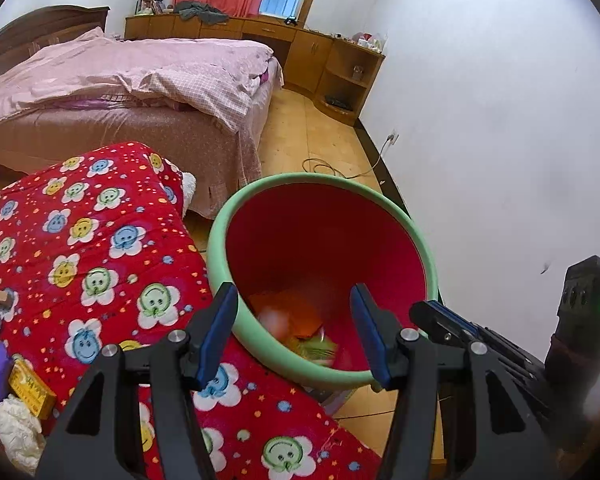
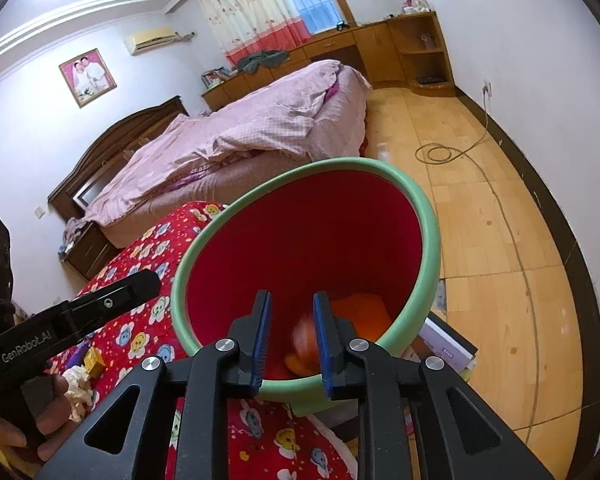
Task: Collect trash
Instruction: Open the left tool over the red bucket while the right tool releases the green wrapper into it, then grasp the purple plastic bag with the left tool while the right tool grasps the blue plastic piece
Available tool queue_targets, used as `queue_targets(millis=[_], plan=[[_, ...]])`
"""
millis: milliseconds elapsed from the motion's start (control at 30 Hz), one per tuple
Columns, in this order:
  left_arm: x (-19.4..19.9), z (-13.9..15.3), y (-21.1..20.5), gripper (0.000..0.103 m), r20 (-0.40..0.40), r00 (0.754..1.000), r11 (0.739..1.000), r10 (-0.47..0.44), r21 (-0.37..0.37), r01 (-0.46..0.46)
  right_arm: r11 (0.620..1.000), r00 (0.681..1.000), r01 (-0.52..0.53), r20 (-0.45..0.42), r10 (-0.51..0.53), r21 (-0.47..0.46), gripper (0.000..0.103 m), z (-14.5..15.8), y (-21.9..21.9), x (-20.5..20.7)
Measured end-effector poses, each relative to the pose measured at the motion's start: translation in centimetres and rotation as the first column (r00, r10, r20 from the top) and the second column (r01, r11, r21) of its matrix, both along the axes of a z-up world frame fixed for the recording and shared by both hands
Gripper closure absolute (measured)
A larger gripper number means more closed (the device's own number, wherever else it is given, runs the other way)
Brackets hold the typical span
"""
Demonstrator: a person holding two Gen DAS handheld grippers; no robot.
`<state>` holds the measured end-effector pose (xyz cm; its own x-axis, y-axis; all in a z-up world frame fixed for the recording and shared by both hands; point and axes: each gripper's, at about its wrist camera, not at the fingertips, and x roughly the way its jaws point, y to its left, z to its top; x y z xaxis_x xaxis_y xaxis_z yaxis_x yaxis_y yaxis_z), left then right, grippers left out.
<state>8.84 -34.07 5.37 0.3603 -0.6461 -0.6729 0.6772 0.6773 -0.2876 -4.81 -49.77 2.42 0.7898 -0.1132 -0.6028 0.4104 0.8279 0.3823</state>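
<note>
A bin [image 1: 324, 180] with a green rim and red inside stands against the red smiley-flower blanket [image 1: 100, 248]. My left gripper [image 1: 294, 294] hangs open over its near rim, nothing between the fingers. My right gripper [image 2: 292, 297] points into the bin [image 2: 340, 164], its jaws a little apart; in the left wrist view its tip [image 1: 432, 314] is at the bin's right rim. A blurred pale-orange item [image 2: 304, 336] shows loose inside the bin, over orange trash [image 1: 296, 312] at the bottom. Crumpled white paper [image 1: 16, 428] and a yellow box [image 1: 30, 388] lie on the blanket.
A pink bed [image 1: 120, 80] stands behind the blanket. A cable [image 2: 440, 154] coils on the wooden floor by the white wall [image 1: 500, 160]. Books [image 2: 448, 344] lie on the floor at the bin's right side. A hand [image 2: 56, 396] holds the left gripper.
</note>
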Motion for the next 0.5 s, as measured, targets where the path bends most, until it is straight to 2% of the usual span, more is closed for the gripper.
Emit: queue_targets(millis=[267, 500], plan=[[-0.3, 1.0, 3.5, 0.045, 0.024, 0.998, 0.999, 0.052, 0.004, -0.052, 1.0, 1.0, -0.026, 0.01, 0.026, 0.003, 0.081, 0.5, 1.6, 0.0], [0.3, 1.6, 7.9, 0.045, 0.037, 0.99, 0.99, 0.139, 0.014, -0.14, 0.998, 0.998, -0.054, 0.014, 0.054, 0.007, 0.08, 0.9, 3.2, 0.1]])
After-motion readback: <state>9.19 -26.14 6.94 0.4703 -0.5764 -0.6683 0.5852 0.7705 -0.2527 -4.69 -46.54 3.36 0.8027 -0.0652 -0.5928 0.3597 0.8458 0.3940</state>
